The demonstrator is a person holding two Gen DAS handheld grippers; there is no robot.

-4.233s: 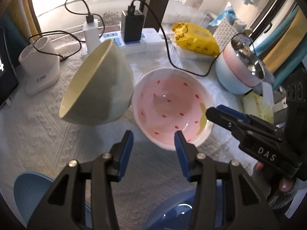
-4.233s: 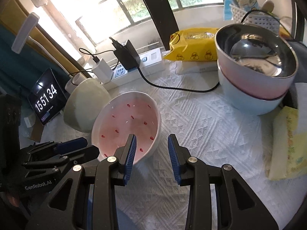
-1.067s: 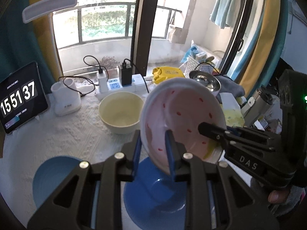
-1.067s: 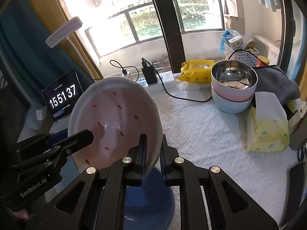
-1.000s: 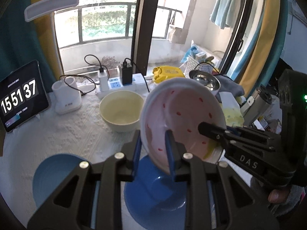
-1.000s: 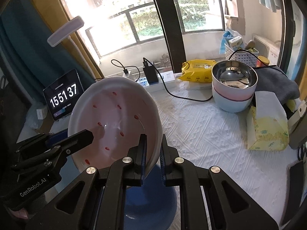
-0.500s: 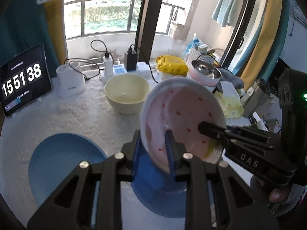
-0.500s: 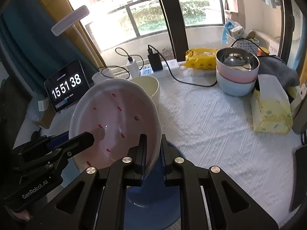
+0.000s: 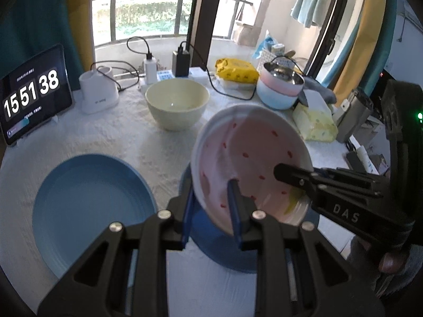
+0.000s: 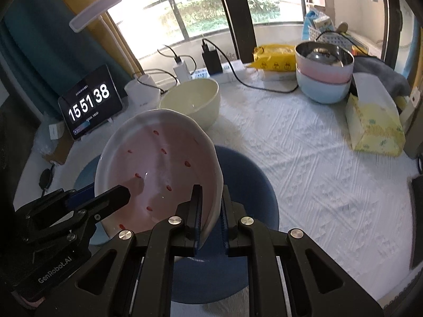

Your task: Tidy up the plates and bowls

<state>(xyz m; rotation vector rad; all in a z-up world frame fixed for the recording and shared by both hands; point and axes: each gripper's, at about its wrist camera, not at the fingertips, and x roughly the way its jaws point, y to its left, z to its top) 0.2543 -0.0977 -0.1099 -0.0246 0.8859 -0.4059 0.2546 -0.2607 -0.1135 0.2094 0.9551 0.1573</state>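
Both grippers share one load: the left hand-held gripper (image 9: 211, 206) and the right hand-held gripper (image 10: 211, 208) are each clamped on opposite rims of the pink spotted bowl (image 9: 248, 163), held tilted in the air. Just beneath it a dark blue plate (image 10: 246, 185) lies on the desk (image 10: 317, 171). Left of the left gripper sits a light blue plate (image 9: 87, 206); beyond stands a cream bowl (image 9: 176, 103).

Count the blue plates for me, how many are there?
2. One round blue plate lies on the white tablecloth to the left. The other round blue plate sits right under the lifted pink speckled plate, which partly hides it.
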